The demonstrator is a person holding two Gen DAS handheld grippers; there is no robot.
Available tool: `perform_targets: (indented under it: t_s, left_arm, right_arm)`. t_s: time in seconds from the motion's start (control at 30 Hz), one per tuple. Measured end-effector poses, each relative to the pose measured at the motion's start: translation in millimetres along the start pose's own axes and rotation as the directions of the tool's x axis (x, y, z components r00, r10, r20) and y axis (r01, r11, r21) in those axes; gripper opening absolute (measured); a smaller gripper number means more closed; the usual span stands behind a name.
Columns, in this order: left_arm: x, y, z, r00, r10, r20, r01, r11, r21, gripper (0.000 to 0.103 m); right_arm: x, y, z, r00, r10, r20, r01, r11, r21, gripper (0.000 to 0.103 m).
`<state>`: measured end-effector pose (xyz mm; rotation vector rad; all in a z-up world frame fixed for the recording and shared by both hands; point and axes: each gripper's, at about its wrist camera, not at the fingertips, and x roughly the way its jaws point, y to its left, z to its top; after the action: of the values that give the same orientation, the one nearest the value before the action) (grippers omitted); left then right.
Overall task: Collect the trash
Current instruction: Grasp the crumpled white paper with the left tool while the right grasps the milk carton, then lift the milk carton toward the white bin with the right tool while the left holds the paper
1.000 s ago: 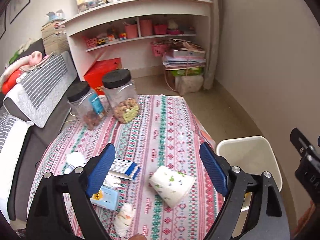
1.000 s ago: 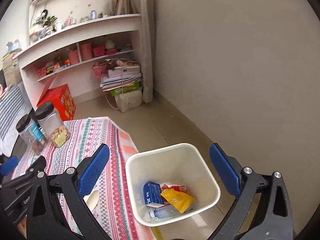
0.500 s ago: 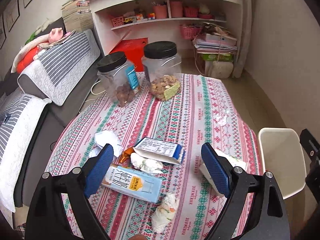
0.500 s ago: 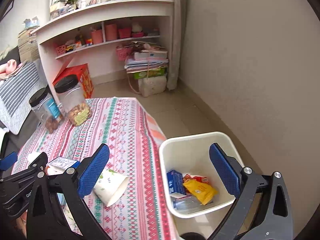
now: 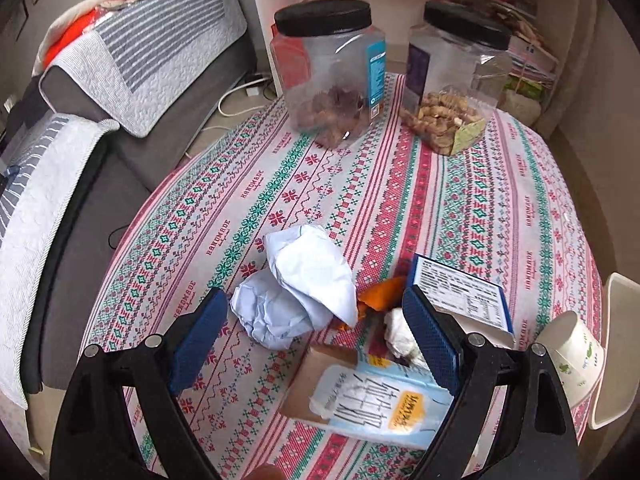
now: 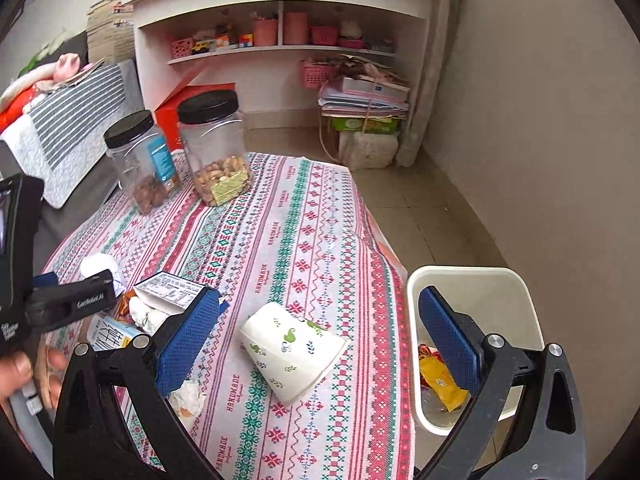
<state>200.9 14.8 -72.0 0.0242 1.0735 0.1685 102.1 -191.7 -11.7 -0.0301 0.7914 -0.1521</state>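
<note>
Patterned cloth covers the desk (image 5: 500,200), which stands between a sofa and a white bin (image 6: 472,280) on the floor. Left hand-held gripper (image 5: 316,340): jaws spread wide, empty, hovering over the crumpled paper (image 5: 304,300) near the desk's front edge. Right hand-held gripper (image 6: 320,340): jaws apart, empty, above the paper cup (image 6: 292,350) lying on its side close to the bin. Both items are judged light and easily crushed. Take the paper across its bulk; it will compress. Grip the cup across its side wall with gentle pressure, since it may roll or slip.
</note>
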Motion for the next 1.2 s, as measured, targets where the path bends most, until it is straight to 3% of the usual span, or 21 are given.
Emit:
perform_targets:
  t_s: [0.17, 0.27, 0.3, 0.33, 0.53, 0.73, 0.8, 0.93, 1.0, 1.07, 1.13, 1.2]
  left_arm:
    - [31.5, 8.5, 13.6, 0.996, -0.065, -0.068, 0.064, 0.998, -0.012, 0.081]
    - [44.1, 7.9, 15.1, 0.992, -0.089, -0.092, 0.091, 0.996, 0.02, 0.064]
    - [47.2, 7.0, 14.9, 0.99, -0.095, -0.1, 0.099, 0.994, 0.037, 0.051]
    - [49.1, 5.8, 14.5, 0.989, -0.102, -0.108, 0.108, 0.993, 0.053, 0.048]
    - [21.3, 18.8, 18.3, 0.99, -0.129, -0.053, 0.134, 0.986, 0.097, 0.045]
    - [-34.6, 55.1, 16.9, 0.985, -0.173, 0.02, 0.172, 0.984, 0.049, 0.045]
    - [-48.9, 66.1, 6.1, 0.986, -0.164, 0.035, 0.162, 0.986, 0.039, 0.045]
    - [-56.0, 85.4, -17.9, 0.985, -0.17, 0.009, 0.17, 0.985, 0.014, 0.045]
    - [-55.7, 93.0, -25.7, 0.986, -0.168, 0.002, 0.168, 0.986, -0.005, 0.045]
    - [-50.1, 97.5, -29.7, 0.989, -0.146, 0.009, 0.146, 0.989, -0.018, 0.045]
    - [-43.6, 102.1, -32.9, 0.992, -0.125, 0.001, 0.125, 0.992, -0.028, 0.045]
    - [-39.8, 107.4, -34.3, 0.992, -0.127, -0.017, 0.126, 0.992, -0.031, 0.045]
  right_arm:
    - [14.0, 33.7, -2.9, 0.995, 0.095, -0.042, -0.099, 0.987, -0.128, 0.096]
    - [25.1, 56.2, -7.7, 0.977, 0.187, -0.101, -0.203, 0.962, -0.184, 0.096]
    - [28.8, 62.8, -9.1, 0.97, 0.212, -0.118, -0.232, 0.952, -0.199, 0.096]
    - [32.3, 69.8, -10.7, 0.963, 0.234, -0.135, -0.259, 0.942, -0.213, 0.096]
    - [50.1, 110.1, -25.3, 0.908, 0.344, -0.24, -0.405, 0.869, -0.285, 0.096]
    - [48.7, 146.3, -35.4, 0.884, 0.387, -0.261, -0.464, 0.79, -0.401, 0.096]
    - [53.1, 157.3, -40.8, 0.886, 0.37, -0.28, -0.46, 0.774, -0.435, 0.096]
    - [67.2, 169.7, -50.3, 0.883, 0.349, -0.314, -0.464, 0.756, -0.462, 0.095]
    - [72.5, 173.6, -55.0, 0.87, 0.353, -0.344, -0.483, 0.749, -0.454, 0.085]
    - [70.9, 177.5, -59.6, 0.88, 0.331, -0.342, -0.464, 0.755, -0.464, 0.067]
    - [65.8, 176.9, -58.8, 0.863, 0.355, -0.358, -0.491, 0.754, -0.436, 0.057]
    - [59.9, 173.5, -55.8, 0.851, 0.384, -0.359, -0.511, 0.764, -0.394, 0.057]
